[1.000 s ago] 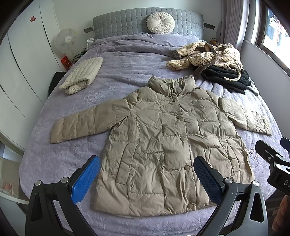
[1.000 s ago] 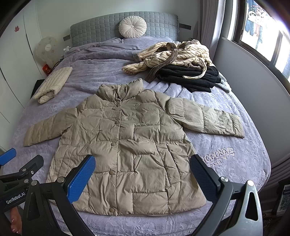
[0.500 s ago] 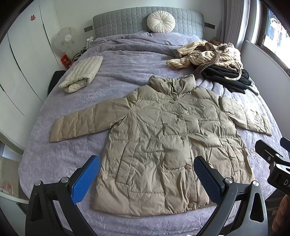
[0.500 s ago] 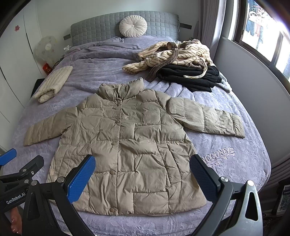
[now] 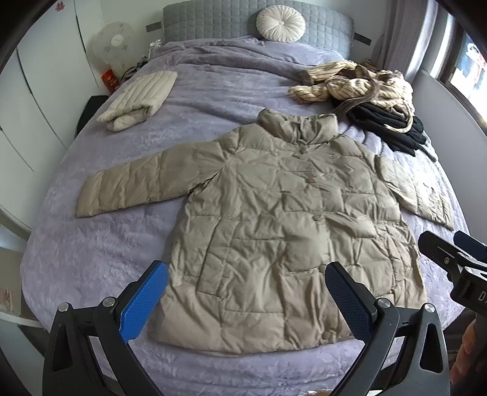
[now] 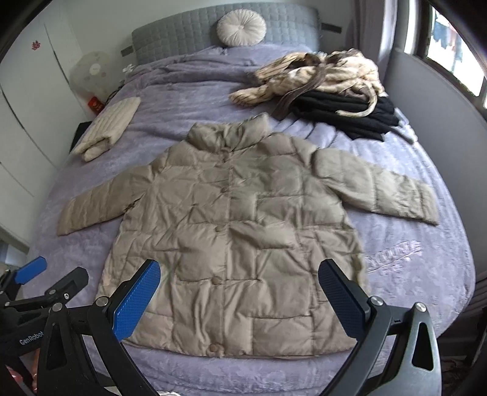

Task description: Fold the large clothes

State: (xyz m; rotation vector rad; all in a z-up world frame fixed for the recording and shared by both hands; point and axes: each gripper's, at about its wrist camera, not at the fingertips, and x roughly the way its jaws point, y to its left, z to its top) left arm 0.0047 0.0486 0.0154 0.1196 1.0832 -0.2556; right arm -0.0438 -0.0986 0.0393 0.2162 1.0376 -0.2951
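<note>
A large beige quilted puffer jacket (image 5: 274, 219) lies flat and face up on the purple bed, buttoned, collar toward the headboard and both sleeves spread out sideways; it also shows in the right wrist view (image 6: 237, 231). My left gripper (image 5: 246, 301) is open and empty, hovering above the jacket's hem at the foot of the bed. My right gripper (image 6: 239, 300) is open and empty, also above the hem. Each gripper shows at the edge of the other's view.
A folded cream quilted garment (image 5: 138, 99) lies at the far left of the bed (image 5: 91, 259). A heap of striped and black clothes (image 5: 365, 100) lies at the far right. A round cushion (image 5: 280, 22) leans on the grey headboard. A fan (image 5: 112, 45) stands left.
Both grippers have moved slightly forward toward the jacket and the right wrist view has tilted a little. The jacket has not moved.
</note>
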